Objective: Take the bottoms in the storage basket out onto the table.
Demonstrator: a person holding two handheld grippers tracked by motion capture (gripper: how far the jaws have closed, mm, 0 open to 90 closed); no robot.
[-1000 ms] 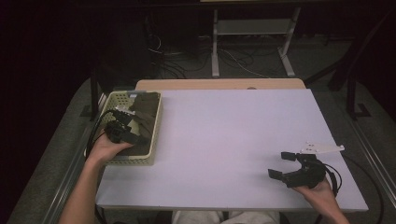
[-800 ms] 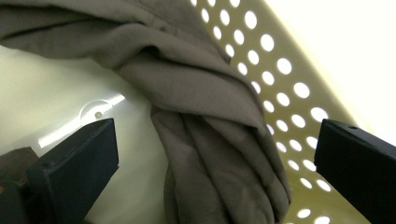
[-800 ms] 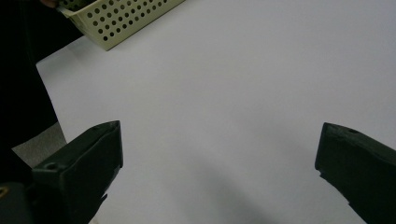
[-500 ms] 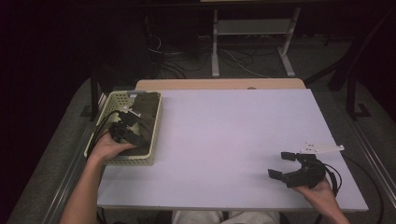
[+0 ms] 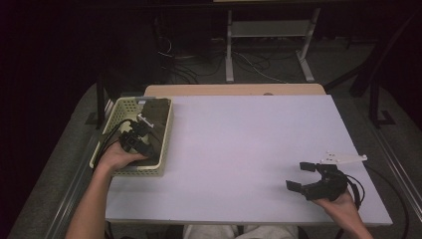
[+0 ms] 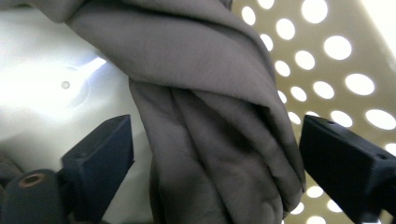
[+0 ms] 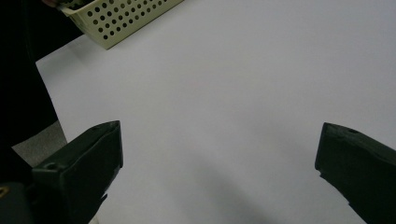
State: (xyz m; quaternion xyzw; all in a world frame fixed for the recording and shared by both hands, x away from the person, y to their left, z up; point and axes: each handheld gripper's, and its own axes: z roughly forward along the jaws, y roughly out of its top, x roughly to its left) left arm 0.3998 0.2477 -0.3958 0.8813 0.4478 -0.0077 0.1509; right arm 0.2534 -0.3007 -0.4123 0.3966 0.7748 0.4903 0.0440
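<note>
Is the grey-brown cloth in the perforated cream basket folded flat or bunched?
Bunched: the grey-brown cloth hangs in twisted, overlapping folds between the left gripper's jaws, inside the perforated cream basket.

Brown cloth (image 6: 215,140) bunched between the closing jaws, above perforated basket (image 6: 336,70)

Dim room, dark at the far wall. White table top (image 5: 249,149) lit from above, set on a tan wooden board (image 5: 234,89) showing along its far edge. Grey floor (image 5: 64,149) to both sides. Behind, a white metal frame stand (image 5: 268,35) with loose cables (image 5: 184,69) on the floor.
</note>
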